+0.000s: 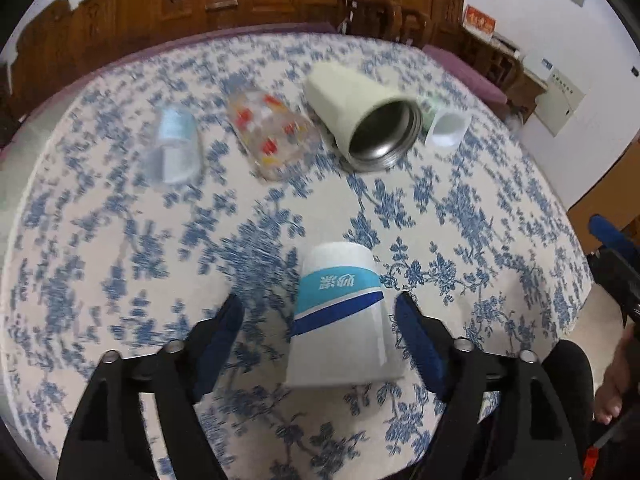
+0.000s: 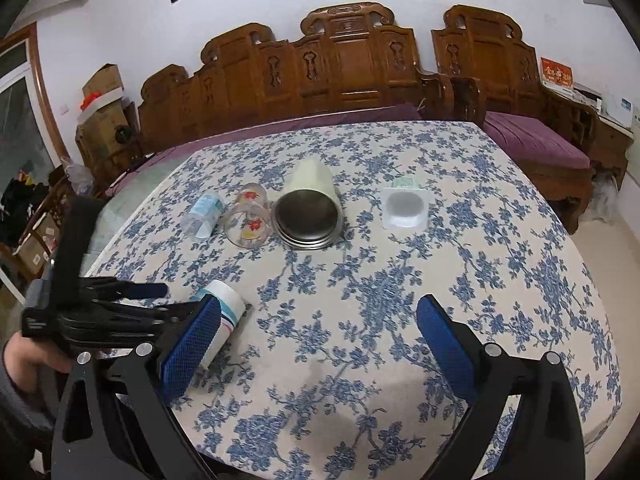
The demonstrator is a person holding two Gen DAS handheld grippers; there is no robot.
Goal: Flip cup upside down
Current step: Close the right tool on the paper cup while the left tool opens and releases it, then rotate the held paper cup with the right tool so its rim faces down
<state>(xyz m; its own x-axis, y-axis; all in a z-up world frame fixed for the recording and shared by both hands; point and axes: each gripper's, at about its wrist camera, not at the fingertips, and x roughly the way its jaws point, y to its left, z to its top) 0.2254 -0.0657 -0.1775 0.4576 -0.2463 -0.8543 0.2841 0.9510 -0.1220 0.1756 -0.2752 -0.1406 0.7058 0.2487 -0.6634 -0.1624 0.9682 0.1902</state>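
Note:
A white paper cup (image 1: 340, 316) with a blue band stands upside down on the flowered tablecloth, base up. My left gripper (image 1: 320, 320) is open with its fingers on either side of the cup, apart from it. In the right wrist view the same cup (image 2: 222, 312) shows at the left, partly hidden behind the right gripper's left finger, with the left gripper (image 2: 152, 300) around it. My right gripper (image 2: 318, 320) is open and empty above the table's near part.
Farther back several cups lie on their sides: a cream steel-lined tumbler (image 1: 360, 116), a glass with red prints (image 1: 268, 132), a clear plastic cup (image 1: 174, 146) and a white square cup (image 1: 446, 126). Carved wooden benches (image 2: 344, 68) stand behind the table (image 2: 400, 280).

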